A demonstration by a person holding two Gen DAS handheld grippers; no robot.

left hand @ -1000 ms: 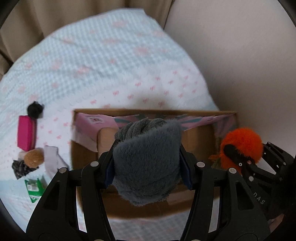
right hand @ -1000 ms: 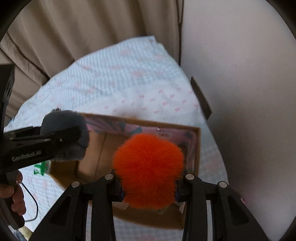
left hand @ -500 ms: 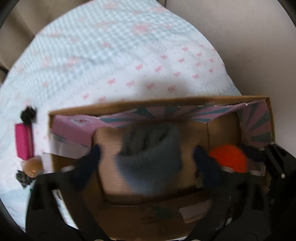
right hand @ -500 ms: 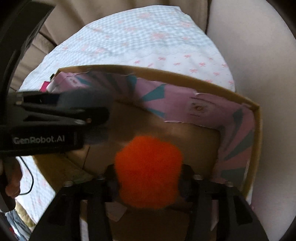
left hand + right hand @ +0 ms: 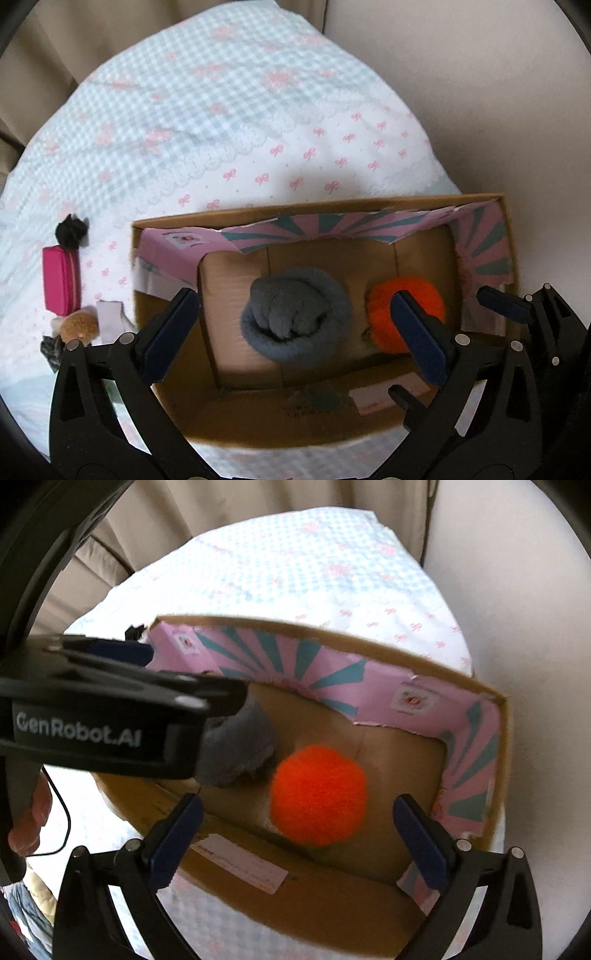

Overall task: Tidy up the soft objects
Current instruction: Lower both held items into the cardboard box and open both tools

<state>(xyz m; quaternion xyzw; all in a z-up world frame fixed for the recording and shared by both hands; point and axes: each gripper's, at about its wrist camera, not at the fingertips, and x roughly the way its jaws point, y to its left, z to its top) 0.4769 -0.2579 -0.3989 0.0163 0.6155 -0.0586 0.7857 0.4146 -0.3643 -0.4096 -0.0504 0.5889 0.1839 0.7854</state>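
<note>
Inside box (image 5: 506,236): two soft items.

A bed is covered by a bedspread (image 5: 207,122) checked in pale blue and white, with pink bows printed on a white band bordered by scalloped trim. Beyond the bedspread, at its head and left side, beige curtains (image 5: 266,513) are hung in folds. To the right of the bedspread, a plain off-white wall (image 5: 491,92) is seen, softly and evenly lit.

Both wrist cameras look steeply down, close above the cardboard box (image 5: 317,424) (image 5: 317,897), sharing its inside.
</note>
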